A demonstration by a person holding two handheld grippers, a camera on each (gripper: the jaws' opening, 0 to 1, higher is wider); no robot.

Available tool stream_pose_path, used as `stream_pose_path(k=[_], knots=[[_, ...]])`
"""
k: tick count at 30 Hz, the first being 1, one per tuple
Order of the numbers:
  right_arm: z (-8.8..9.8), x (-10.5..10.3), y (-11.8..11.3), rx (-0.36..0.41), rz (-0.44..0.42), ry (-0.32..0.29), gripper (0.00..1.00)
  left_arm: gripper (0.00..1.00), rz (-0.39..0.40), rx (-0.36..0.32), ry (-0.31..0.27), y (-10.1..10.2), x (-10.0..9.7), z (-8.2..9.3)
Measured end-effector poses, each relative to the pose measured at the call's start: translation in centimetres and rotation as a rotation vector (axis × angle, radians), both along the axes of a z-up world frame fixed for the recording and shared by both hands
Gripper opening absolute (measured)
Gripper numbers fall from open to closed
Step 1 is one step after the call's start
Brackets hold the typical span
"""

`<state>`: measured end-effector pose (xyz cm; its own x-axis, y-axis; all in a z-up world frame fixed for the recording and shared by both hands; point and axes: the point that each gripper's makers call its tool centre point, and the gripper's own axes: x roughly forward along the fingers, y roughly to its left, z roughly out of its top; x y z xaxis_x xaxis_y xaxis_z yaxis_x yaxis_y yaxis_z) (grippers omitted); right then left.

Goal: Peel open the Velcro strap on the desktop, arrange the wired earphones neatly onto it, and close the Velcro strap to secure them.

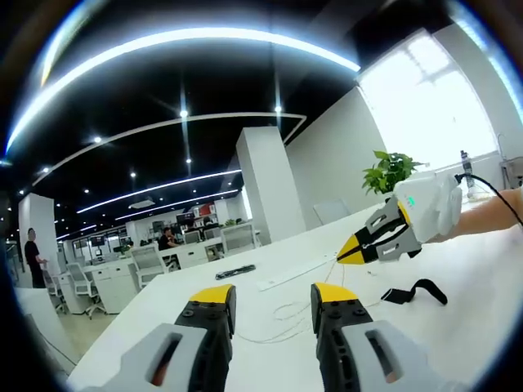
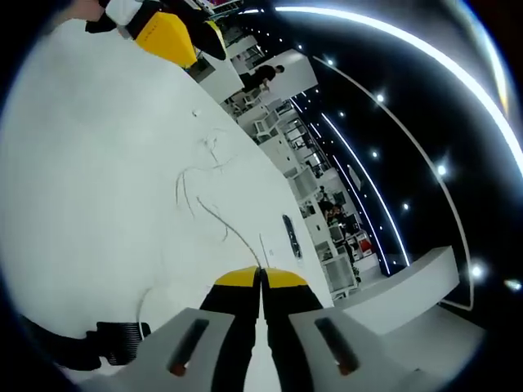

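Earphones' cable (image 2: 214, 214) clamped in closed right gripper (image 2: 261, 279), Velcro strap (image 2: 106, 341) lying just beside it; left gripper (image 1: 271, 296) apart.

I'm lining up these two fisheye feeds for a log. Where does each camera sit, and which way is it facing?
Left gripper view: rides the left gripper, facing along the white desk into the office; own open jaws rise from below; the right gripper and a forearm enter from the right.
Right gripper view: rides the right gripper, rolled, facing across the desk; own jaws shut on the earphone cable; the left gripper's yellow tip at top.
Shared: desk, cable, black Velcro strap.
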<state>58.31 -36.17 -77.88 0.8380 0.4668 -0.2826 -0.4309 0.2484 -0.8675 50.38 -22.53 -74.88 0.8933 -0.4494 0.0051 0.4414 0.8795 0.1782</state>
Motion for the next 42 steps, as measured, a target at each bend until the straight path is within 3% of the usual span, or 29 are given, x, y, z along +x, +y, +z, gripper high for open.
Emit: stream_pose_path(k=[17, 29, 42], knots=[[8.9, -5.7, -2.6, 0.106, -0.002, -0.147, 0.03, 0.4, -0.069, 0.047, 0.047, -2.5, -0.2, -2.3], [12.0, -9.4, -3.1, 0.248, 0.039, -0.125, 0.03, 0.4, -0.096, 0.065, 0.088, -3.4, -0.2, -3.8], [14.1, -10.9, -4.2, 0.277, 0.036, -0.138, 0.03, 0.39, -0.107, 0.125, 0.108, -3.5, -0.1, -5.0]])
